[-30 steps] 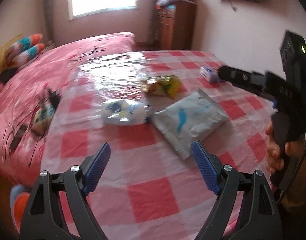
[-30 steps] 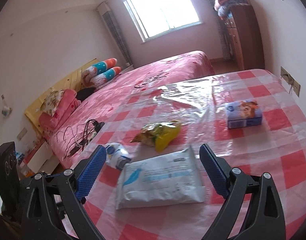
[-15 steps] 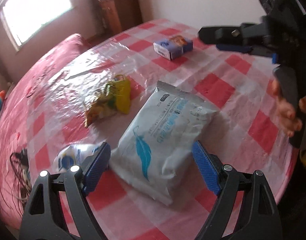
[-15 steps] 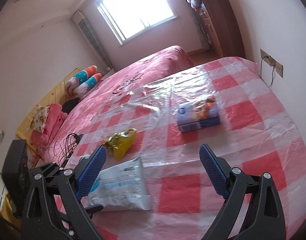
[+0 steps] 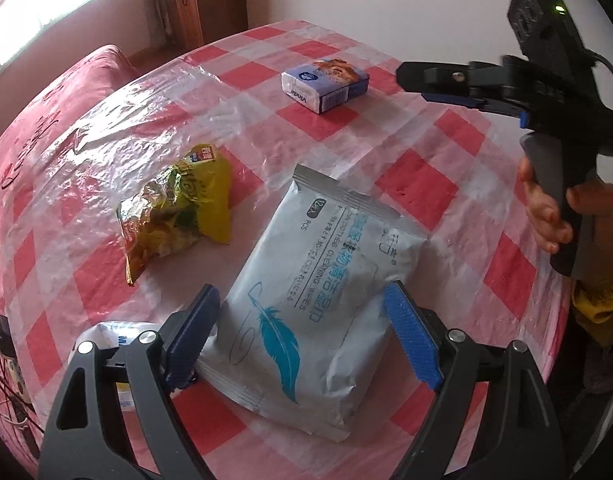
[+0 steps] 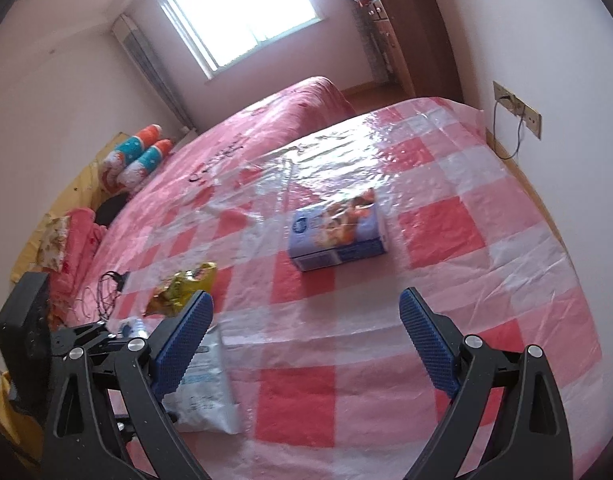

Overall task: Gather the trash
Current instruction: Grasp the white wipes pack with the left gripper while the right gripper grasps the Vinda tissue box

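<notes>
Both grippers have swung rightward: left gripper [image 5: 302, 332] is straddling the wipes pack [image 5: 318, 280], jaws wide; right gripper [image 6: 306, 344] is facing the tissue box [image 6: 338, 232], jaws wide.

Four pieces of packaging are lying on the checked tablecloth [image 5: 418, 176]: one wipes pack [image 5: 318, 300], one yellow snack bag [image 5: 178, 208], one tissue box [image 5: 326, 84] and one white wrapper [image 5: 110, 332]. Two grippers are showing, the left [image 5: 302, 336] and the right [image 6: 302, 340]. One hand [image 5: 554, 208] is gripping a handle.
</notes>
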Tool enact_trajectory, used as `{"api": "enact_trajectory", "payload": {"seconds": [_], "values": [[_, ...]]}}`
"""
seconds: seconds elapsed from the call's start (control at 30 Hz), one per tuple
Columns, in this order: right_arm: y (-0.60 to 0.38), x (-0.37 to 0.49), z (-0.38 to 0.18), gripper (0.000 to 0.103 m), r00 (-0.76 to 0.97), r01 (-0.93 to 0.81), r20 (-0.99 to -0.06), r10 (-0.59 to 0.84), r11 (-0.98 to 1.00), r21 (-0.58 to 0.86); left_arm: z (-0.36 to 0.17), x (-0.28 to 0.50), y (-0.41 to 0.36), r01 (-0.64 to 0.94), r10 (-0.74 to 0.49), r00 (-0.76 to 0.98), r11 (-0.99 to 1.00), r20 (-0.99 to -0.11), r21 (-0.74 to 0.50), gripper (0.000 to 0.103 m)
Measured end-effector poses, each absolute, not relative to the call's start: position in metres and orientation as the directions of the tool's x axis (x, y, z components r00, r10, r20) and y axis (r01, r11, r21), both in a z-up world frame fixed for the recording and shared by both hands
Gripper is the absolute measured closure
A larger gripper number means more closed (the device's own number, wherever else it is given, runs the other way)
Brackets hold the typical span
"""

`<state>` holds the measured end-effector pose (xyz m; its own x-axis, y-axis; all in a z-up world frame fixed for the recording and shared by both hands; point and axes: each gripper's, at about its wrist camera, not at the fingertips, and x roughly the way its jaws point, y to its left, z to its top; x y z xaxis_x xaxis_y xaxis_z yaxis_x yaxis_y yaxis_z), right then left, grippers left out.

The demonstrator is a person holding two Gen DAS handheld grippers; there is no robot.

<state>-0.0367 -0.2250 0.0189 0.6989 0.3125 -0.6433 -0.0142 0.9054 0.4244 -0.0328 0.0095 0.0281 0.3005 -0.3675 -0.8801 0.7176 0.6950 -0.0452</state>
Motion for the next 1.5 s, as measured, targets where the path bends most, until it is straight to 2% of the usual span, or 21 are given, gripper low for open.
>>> {"api": "enact_trajectory", "payload": {"seconds": [0.2,0.37,0.53,0.7,0.83,0.97,1.0,1.03,1.17,1.5], "values": [[-0.217,-0.017,0.015,0.01,0.663,-0.023,-0.691,0.289,0.93,0.367,0.026,-0.038,0.008,0.746,-0.399,0.275,0.663,-0.875,-0.067,0.014],[-0.207,0.003,0.012,0.01,0.642,-0.028,-0.727,0.243,0.955,0.295,0.021,-0.045,0.0,0.781,-0.373,0.284,0.625,-0.883,-0.013,0.008],[-0.196,0.024,0.006,0.01,0.631,-0.024,-0.756,0.171,0.979,0.202,0.014,-0.042,-0.005,0.792,-0.367,0.284,0.61,-0.885,0.001,0.007],[-0.193,0.037,-0.001,0.01,0.625,-0.033,-0.762,0.169,0.981,0.191,0.01,-0.038,-0.008,0.768,-0.374,0.295,0.64,-0.879,-0.015,0.008],[-0.194,0.043,-0.004,0.01,0.63,-0.024,-0.76,0.16,0.982,0.187,0.009,-0.036,-0.008,0.741,-0.387,0.311,0.67,-0.868,-0.033,0.008],[-0.198,0.045,-0.005,0.011,0.635,-0.013,-0.757,0.153,0.982,0.187,0.01,-0.037,-0.007,0.71,-0.389,0.341,0.703,-0.856,-0.036,0.015],[-0.198,0.046,-0.005,0.021,0.631,-0.012,-0.761,0.151,0.983,0.185,0.011,-0.036,-0.007,0.702,-0.388,0.348,0.711,-0.854,-0.037,0.016],[-0.198,0.046,-0.006,0.027,0.631,-0.006,-0.763,0.142,0.984,0.178,0.011,-0.036,-0.007,0.689,-0.388,0.357,0.724,-0.85,-0.041,0.018],[-0.201,0.044,-0.004,0.029,0.639,-0.004,-0.754,0.151,0.981,0.193,0.015,-0.04,-0.002,0.645,-0.391,0.379,0.761,-0.838,-0.063,0.022],[-0.201,0.02,0.003,0.031,0.673,-0.043,-0.713,0.198,0.972,0.23,0.018,-0.043,0.011,0.558,-0.425,0.413,0.817,-0.805,-0.145,0.023]]}}
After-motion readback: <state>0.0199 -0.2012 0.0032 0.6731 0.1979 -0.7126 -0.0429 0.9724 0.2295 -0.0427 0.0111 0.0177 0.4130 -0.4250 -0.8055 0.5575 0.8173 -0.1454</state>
